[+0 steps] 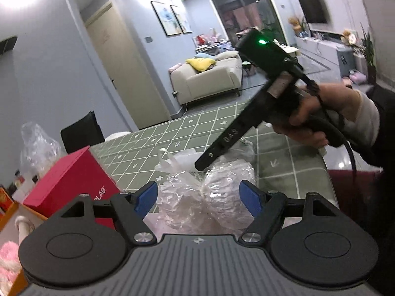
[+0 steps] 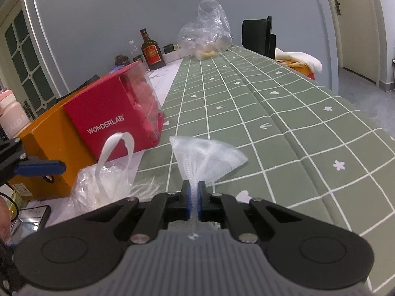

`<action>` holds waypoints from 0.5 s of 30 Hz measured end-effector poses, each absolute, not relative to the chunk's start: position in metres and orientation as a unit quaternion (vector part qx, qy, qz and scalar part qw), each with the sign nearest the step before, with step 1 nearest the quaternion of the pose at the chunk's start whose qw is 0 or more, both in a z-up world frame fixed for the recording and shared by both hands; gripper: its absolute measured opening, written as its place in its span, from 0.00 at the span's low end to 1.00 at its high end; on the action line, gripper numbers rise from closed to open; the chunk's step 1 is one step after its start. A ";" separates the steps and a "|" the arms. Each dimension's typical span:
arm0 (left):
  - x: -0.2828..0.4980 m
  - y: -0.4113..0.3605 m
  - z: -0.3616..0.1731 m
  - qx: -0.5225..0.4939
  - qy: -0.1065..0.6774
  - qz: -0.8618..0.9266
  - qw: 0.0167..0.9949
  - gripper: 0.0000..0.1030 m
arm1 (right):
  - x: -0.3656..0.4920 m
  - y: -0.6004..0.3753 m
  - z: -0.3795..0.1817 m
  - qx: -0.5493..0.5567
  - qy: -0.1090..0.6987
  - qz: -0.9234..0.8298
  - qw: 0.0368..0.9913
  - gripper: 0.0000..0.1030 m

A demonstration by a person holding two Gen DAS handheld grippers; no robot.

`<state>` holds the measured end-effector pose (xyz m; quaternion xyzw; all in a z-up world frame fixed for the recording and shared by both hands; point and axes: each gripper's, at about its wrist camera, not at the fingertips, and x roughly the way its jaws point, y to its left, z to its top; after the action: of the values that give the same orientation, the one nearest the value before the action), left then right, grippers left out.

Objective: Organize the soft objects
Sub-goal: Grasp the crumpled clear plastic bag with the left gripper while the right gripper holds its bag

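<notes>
On the green checked tablecloth lies a white foam net, and my right gripper is shut on its near, bunched end. Left of it sits a crumpled clear plastic bag with a white loop handle. In the left wrist view that bag lies between the blue pads of my left gripper, which stands open; I cannot see either pad pressing on it. My right gripper, held by a hand, reaches down just behind the bag.
A red WONDERLAB box leans against an orange box at the table's left. Far down the table stand a dark bottle and another clear bag. A black chair is at the far side.
</notes>
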<state>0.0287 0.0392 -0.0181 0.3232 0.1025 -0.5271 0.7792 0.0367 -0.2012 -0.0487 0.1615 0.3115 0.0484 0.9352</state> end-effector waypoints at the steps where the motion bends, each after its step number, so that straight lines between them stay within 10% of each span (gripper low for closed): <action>1: 0.029 0.040 -0.018 0.326 0.102 -0.528 0.778 0.86 | 0.037 -0.201 -0.049 0.161 0.311 0.048 0.936 0.02; 15: 0.026 0.040 -0.031 0.388 0.114 -0.491 0.772 0.92 | 0.047 -0.201 -0.052 0.193 0.310 0.071 0.928 0.02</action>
<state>0.0259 0.0400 -0.0312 0.3877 0.1139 -0.4914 0.7715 0.0473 -0.2007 -0.0522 0.1926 0.3104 0.0712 0.9282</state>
